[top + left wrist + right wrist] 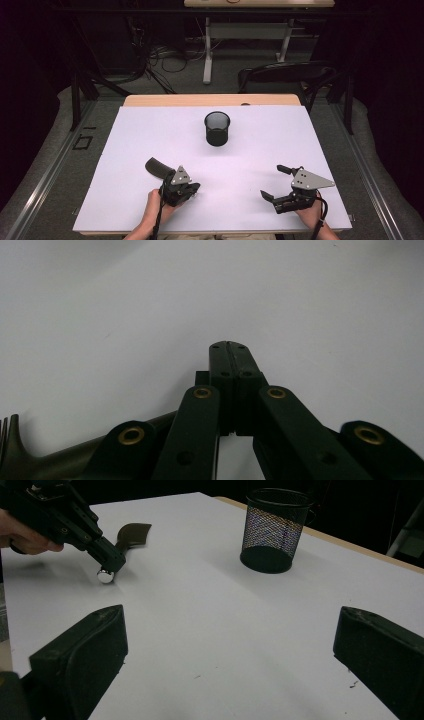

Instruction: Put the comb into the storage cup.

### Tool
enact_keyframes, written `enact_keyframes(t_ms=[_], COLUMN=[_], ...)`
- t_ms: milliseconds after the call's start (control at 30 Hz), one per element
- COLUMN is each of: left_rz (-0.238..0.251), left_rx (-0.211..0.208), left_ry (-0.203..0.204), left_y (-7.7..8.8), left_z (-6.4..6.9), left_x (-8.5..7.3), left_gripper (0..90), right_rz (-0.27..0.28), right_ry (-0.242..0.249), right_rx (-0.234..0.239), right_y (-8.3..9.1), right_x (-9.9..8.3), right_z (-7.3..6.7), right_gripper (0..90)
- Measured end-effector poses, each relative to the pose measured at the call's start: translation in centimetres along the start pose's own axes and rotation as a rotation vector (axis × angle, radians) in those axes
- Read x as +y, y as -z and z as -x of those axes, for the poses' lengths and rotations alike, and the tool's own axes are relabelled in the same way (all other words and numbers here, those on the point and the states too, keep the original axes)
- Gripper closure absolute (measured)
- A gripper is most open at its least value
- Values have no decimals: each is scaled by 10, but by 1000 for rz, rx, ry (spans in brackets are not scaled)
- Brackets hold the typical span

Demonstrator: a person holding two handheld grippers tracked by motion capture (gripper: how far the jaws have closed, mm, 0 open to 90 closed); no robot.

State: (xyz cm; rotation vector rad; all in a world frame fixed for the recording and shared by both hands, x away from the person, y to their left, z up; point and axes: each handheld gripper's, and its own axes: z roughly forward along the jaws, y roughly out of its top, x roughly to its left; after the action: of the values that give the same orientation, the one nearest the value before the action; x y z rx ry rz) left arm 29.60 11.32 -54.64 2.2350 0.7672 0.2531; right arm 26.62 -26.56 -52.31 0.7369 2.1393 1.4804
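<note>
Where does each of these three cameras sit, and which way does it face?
High view: above the person's side, facing forward and down on the table and mesh cup; left hand, left tool, right hand and right tool enter at the bottom.
Left gripper view: rides the left tool, facing down onto the table along its shut jaws.
Right gripper view: rides the right tool, facing across the table between its open jaws.
Shared: high and right gripper views both show the mesh cup.

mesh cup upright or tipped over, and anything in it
Upright: the mesh cup stands on its base on the table, open rim up. The high view looks empty; the bottom is dark, so cannot tell for sure.
</note>
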Motion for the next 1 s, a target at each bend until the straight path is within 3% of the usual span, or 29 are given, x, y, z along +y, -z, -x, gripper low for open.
enact_keyframes(t_ms=[1000], left_rz=[-51], left_rx=[0], left_ry=[-2], left_y=[11], left_z=[-5], left_x=[-9], left_gripper=[900], right_rz=[-5], right_ry=[-4], right_rx=[1], right_y=[0], right_x=[0], right_z=[-1], right_gripper=[8])
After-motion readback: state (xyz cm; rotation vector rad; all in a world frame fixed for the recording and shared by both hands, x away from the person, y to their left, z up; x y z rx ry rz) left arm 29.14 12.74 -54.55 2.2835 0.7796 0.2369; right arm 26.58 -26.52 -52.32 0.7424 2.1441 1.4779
